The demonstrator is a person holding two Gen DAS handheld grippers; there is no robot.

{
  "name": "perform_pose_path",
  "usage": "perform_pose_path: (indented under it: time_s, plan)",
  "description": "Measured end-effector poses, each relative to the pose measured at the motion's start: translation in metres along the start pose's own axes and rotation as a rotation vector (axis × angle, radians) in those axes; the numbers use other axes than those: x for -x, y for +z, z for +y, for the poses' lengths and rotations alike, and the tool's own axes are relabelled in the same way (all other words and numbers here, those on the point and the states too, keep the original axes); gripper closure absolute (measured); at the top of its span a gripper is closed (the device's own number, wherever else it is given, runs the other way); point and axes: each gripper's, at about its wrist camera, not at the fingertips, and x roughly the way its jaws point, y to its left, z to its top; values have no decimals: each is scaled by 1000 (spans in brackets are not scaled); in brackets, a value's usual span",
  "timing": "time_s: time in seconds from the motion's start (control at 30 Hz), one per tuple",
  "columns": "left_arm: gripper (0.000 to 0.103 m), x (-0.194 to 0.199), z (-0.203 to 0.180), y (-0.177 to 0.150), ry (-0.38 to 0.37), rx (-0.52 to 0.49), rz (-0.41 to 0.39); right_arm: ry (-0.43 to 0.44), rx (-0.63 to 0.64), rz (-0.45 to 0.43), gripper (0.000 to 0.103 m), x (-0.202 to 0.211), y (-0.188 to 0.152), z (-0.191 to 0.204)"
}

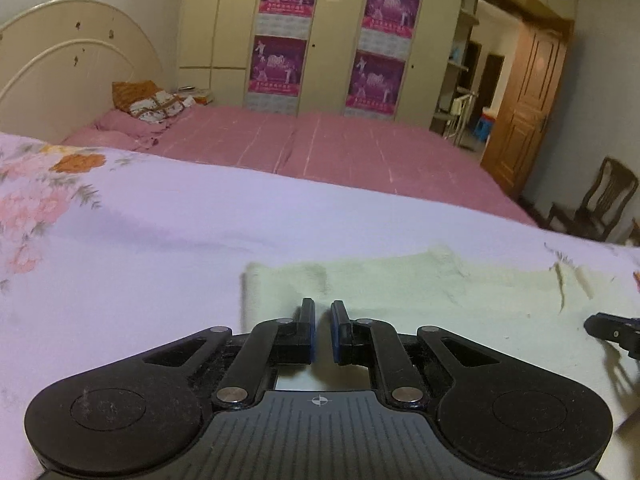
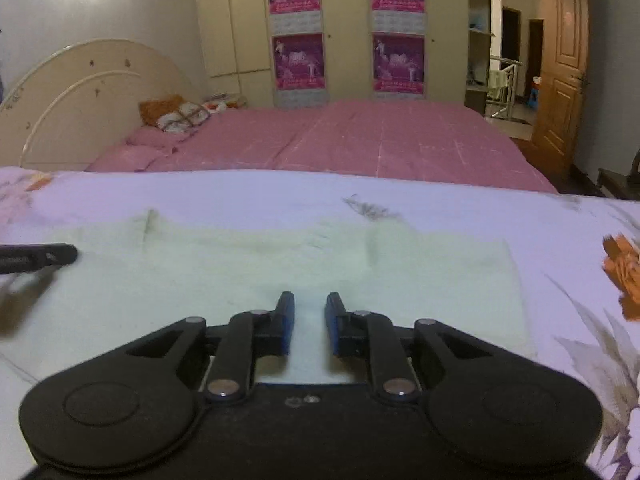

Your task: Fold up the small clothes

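Pale yellow-green cloth garment (image 1: 400, 284) lay flat on lilac floral bedsheet (image 1: 160, 220), left gripper (image 1: 322, 308) and right gripper (image 2: 310, 300) above garment's near edge, fingers narrow, gripping nothing

Pink bed (image 2: 360, 140), cream headboard (image 1: 60, 64), postered wardrobe (image 1: 340, 32), wooden door (image 1: 528, 96)

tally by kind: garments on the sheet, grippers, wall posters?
Pale yellow garment on the floral sheet: 1
Grippers: 2, left gripper, right gripper
Purple posters on the wardrobe: 4
Total: 7
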Motion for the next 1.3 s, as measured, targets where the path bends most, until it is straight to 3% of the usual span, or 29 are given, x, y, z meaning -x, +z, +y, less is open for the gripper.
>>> perform_pose_path:
  time_s: [0.23, 0.33, 0.43, 0.6, 0.73, 0.8, 0.93, 1.0, 1.07, 1.13, 1.2, 1.27, 1.3]
  plan:
    - [93, -6, -8, 5, 49, -71, 12, -16, 50, 7, 85, 0, 2, 12]
    - [92, 12, -17, 7, 53, -63, -17, -35, 62, 17, 85, 5, 5, 18]
    - [92, 22, -47, -5, 15, -131, -11, -9, 102, -37, 80, 21, 7, 33]
    - [92, 34, -91, -28, -26, -168, -25, 60, 188, 16, 77, 21, -4, 73]
    - [92, 49, -109, -44, 0, -245, -26, 50, 299, -2, 75, 27, -25, 84]
    - [92, 60, -92, -47, 12, -221, -27, 29, 292, -9, 75, 30, -26, 79]
    - [93, 79, -42, -51, 39, -137, -33, -178, 86, -11, 75, 44, -34, 11]
    - [93, 79, -38, -50, 41, -124, -30, -148, 20, -7, 75, 49, -40, -7]
    - [92, 76, -46, -45, 67, -131, -31, -170, 58, -2, 75, 51, -40, 9]
    - [92, 82, -69, -46, 16, -151, -51, -158, 50, -33, 71, 59, -42, 26]
    - [82, 79, -95, -49, -26, -197, -43, -85, 55, -37, 71, 62, -49, 54]
    - [31, 75, -114, -53, -46, -212, -33, -30, 105, -17, 74, 62, -60, 81]
    - [25, 74, -120, -56, -50, -221, -35, -7, 128, -10, 74, 61, -65, 94]
